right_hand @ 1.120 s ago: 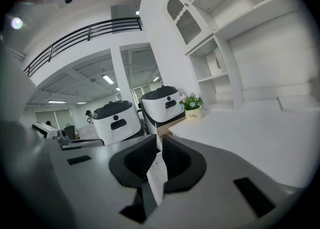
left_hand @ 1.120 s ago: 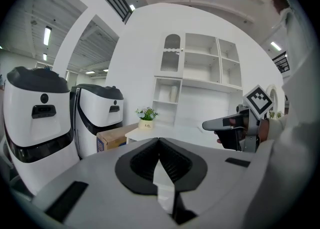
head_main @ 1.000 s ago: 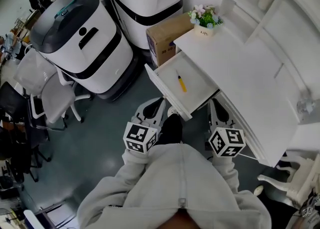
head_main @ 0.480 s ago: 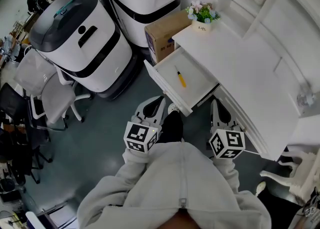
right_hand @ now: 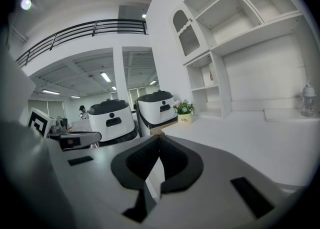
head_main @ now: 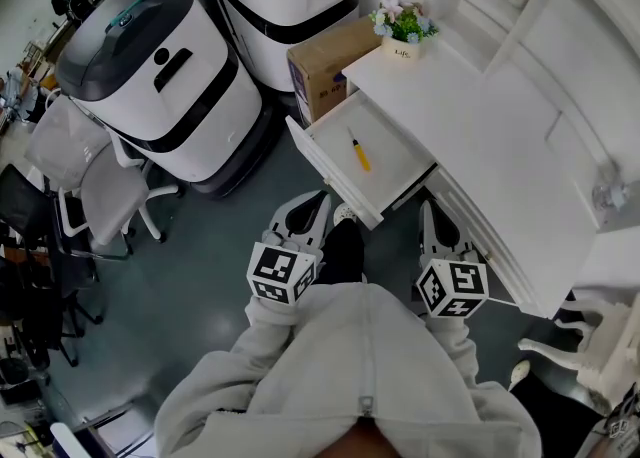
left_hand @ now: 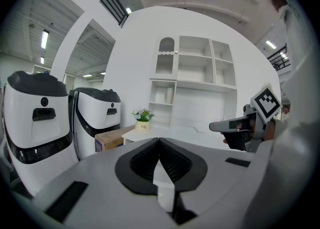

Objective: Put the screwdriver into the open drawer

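At the far left stand two large white machines (head_main: 160, 76), well clear of the work. The left gripper (head_main: 312, 204) is held low near the person's body, its jaws together with nothing between them. Just beyond it the open drawer (head_main: 325, 174) juts out from the desk (head_main: 480, 116), and the yellow-handled screwdriver (head_main: 358, 154) lies flat on the drawer floor, about in the middle and touching neither wall. To the right, the right gripper (head_main: 430, 214) sits under the desk edge, also closed and empty.

With the screwdriver lying inside, the placing looks done. What remains is to keep both tools clear of the drawer front so that nothing knocks it or jolts the screwdriver.

Only the head view shows the drawer's inside and the screwdriver; in both gripper views the drawer is hidden behind the tools' own bodies. Those views settle the jaws instead: the left gripper (left_hand: 159, 143) and the right gripper (right_hand: 159, 142) each show pads meeting on nothing. Both also show the flower pot (left_hand: 143, 121) on the desk's far corner, from the side.
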`<state>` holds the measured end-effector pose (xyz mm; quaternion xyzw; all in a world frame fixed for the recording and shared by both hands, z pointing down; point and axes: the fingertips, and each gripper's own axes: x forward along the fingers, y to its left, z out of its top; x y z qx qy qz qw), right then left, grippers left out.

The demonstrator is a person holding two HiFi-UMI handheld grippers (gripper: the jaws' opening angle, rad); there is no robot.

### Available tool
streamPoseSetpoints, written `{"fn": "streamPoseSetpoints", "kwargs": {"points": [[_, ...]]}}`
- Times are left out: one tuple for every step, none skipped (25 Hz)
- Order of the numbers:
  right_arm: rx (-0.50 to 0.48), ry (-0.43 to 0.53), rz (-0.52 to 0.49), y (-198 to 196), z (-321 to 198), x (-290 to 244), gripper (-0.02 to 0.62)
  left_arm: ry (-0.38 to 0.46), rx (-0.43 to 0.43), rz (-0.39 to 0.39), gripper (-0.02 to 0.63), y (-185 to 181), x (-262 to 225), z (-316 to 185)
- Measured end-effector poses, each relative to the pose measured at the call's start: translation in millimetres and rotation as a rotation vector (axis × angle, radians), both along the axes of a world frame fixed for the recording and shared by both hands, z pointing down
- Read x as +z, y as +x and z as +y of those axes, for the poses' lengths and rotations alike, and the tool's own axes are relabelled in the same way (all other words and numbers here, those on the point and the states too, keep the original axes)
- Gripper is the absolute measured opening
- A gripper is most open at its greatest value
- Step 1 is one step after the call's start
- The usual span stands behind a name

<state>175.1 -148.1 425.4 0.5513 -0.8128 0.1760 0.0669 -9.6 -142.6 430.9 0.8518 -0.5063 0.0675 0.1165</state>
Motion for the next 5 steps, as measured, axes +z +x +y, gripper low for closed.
{"fn": "streamPoseSetpoints", "kwargs": {"points": [[0.001,-0.002,-0.001,0.3,-0.2,0.6,0.032,-0.001,0.001,-0.001,0.015,0.3,0.5,-0.3],[0.002,-0.003,-0.003,0.8,-0.6,1.4,0.032,-0.001,0.002,-0.001,0.015,0.6,1.1,-0.5],[0.003,-0.005,-0.004,1.3,-1.1,2.1,0.032,-0.002,0.003,-0.001,0.015,0.9,1.7,-0.8],[0.004,-0.006,-0.006,1.8,-1.6,2.9,0.032,-0.002,0.004,-0.001,0.016,1.3,2.2,-1.1],[0.005,-0.008,-0.007,2.3,-2.2,3.6,0.032,-0.003,0.004,-0.001,0.016,1.6,2.8,-1.4]]}}
